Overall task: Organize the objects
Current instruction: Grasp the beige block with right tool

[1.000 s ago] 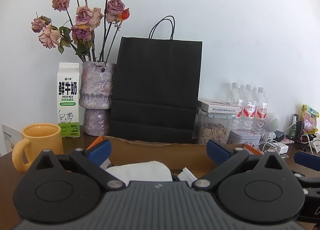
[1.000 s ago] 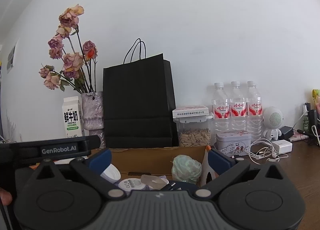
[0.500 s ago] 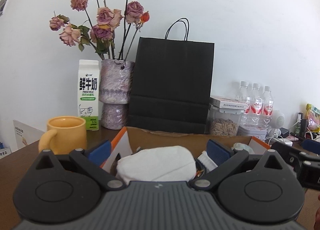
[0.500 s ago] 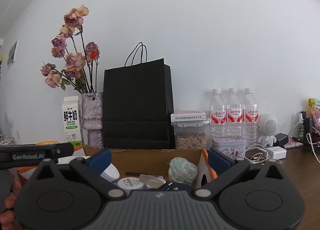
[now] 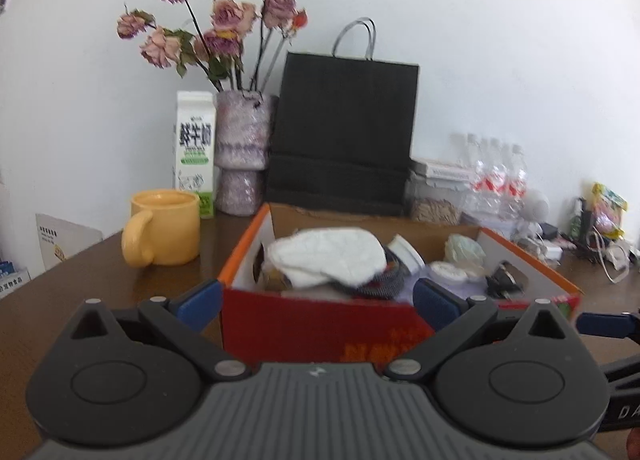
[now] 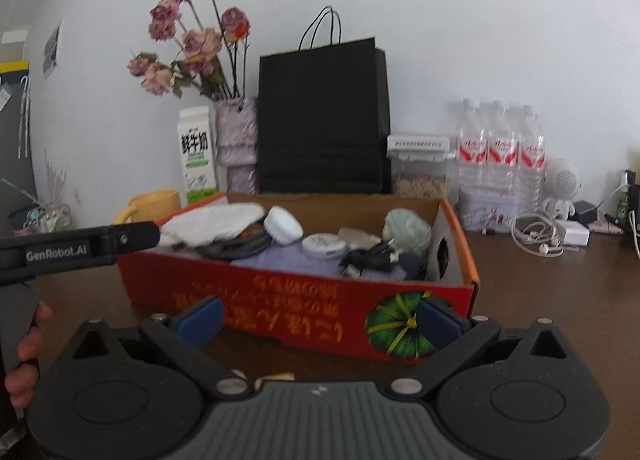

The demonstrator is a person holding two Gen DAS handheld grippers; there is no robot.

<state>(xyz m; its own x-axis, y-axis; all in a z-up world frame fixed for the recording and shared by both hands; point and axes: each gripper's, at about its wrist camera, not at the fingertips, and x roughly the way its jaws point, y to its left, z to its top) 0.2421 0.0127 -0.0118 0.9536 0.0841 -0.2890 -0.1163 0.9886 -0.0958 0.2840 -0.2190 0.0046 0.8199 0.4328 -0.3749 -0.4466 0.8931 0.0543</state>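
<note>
Both my grippers — left (image 5: pixel 316 298) and right (image 6: pixel 318 318) — hang spread and empty before the box (image 6: pixel 304 300) on the table (image 6: pixel 560 280), already holding cloth (image 5: pixel 328 256), cables, lids — nothing obvious left, I judge.

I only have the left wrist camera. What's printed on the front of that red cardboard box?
Observer: Yellow lettering that looks upside down, plus a green striped melon picture at the right end of the red cardboard box.
Operator: Where's my left claw?
Observer: The left claw hovers at the box's near left corner, about level with the rim.
Operator: Is the right claw open?
Observer: Yes, the right claw is open and empty, facing the box's front.
</note>
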